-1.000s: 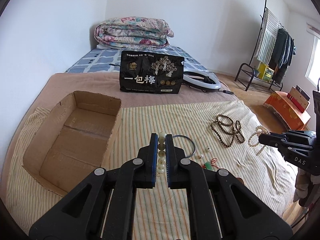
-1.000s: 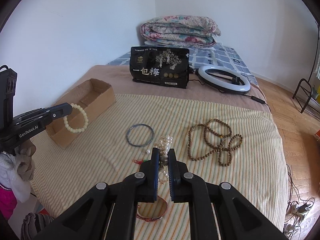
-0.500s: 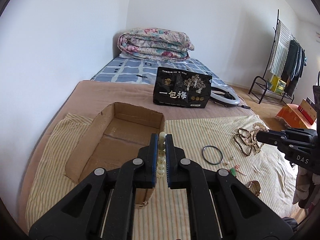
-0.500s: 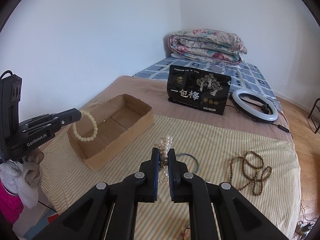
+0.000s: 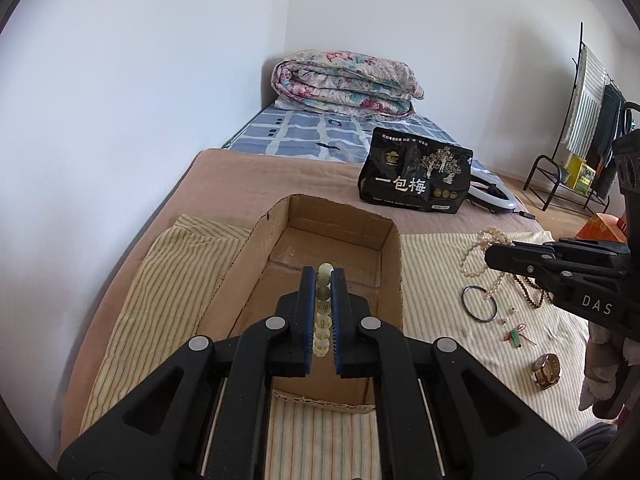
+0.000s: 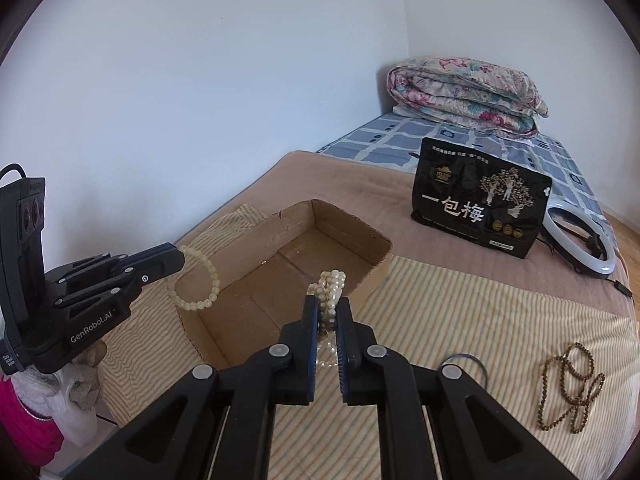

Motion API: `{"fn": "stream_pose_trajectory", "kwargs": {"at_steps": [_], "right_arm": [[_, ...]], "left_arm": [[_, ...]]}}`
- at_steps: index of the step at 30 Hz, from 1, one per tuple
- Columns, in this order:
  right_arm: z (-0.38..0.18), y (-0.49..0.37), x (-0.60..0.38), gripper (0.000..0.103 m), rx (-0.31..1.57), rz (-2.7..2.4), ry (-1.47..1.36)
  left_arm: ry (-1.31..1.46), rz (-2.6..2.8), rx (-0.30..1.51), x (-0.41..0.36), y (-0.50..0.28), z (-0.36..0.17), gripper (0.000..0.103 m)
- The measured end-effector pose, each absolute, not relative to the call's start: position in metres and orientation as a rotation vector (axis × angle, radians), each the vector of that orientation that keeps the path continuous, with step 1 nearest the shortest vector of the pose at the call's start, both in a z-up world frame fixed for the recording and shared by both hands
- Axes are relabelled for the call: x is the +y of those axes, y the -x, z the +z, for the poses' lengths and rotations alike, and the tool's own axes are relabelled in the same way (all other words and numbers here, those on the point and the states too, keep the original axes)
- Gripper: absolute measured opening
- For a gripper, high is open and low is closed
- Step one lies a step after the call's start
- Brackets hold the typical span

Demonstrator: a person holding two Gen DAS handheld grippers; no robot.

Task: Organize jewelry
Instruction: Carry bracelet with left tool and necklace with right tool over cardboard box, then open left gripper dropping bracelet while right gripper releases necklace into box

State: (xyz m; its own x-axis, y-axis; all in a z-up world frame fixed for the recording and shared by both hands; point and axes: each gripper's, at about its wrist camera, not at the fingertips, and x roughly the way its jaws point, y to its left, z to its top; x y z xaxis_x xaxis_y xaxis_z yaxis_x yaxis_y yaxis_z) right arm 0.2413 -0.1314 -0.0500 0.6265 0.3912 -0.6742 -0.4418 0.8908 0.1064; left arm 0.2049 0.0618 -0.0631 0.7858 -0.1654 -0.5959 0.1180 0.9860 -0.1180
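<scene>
1. Now the left gripper (image 5: 323,276) tilts down over the box (image 5: 394,264), fingers pinching a bracelet (image 5: 323,312).
2. Right gripper (image 6: 327,304) angles down beside the box, fingers clamping a pearl strand (image 6: 331,284).

Left wrist view: looks forward and down along its tongs (image 5: 323,280), close above the cardboard box (image 5: 394,256).
Right wrist view: angled down over the box's (image 6: 292,236) right side.
Shared: box, bed (image 6: 500,304), black bag (image 5: 416,176).
</scene>
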Motion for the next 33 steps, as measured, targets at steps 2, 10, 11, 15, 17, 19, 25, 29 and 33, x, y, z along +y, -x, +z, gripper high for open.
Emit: {"fn": "stream_pose_trajectory", "kwargs": {"at_steps": [2,10,11,15,17,19,25,29,33], "right_arm": [[-0.055,-0.247,-0.122,0.006,0.764,0.488,0.071],[-0.079,-0.265,-0.093,0.006,0.810,0.491,0.075],[-0.081,-0.267,-0.090,0.006,0.815,0.490,0.076],[-0.089,-0.274,-0.082,0.006,0.830,0.488,0.079],[-0.092,-0.276,-0.079,0.006,0.836,0.494,0.077],[-0.093,-0.278,-0.076,0.006,0.843,0.505,0.071],[-0.096,-0.282,-0.068,0.008,0.854,0.523,0.085],[-0.094,-0.281,-0.066,0.040,0.832,0.503,0.109],[-0.090,-0.277,-0.068,0.058,0.813,0.480,0.108]], "left_arm": [[0.078,-0.147,0.657,0.067,-0.206,-0.068,0.005],[0.084,-0.120,0.683,0.083,-0.214,-0.083,0.005],[0.089,-0.118,0.688,0.085,-0.216,-0.085,0.005],[0.100,-0.111,0.708,0.089,-0.219,-0.093,0.005],[0.104,-0.109,0.716,0.091,-0.221,-0.097,0.005],[0.110,-0.113,0.725,0.092,-0.223,-0.099,0.005],[0.112,-0.113,0.737,0.092,-0.225,-0.103,0.005],[0.122,-0.109,0.751,0.095,-0.227,-0.105,0.014],[0.136,-0.097,0.743,0.098,-0.224,-0.104,0.039]]}}
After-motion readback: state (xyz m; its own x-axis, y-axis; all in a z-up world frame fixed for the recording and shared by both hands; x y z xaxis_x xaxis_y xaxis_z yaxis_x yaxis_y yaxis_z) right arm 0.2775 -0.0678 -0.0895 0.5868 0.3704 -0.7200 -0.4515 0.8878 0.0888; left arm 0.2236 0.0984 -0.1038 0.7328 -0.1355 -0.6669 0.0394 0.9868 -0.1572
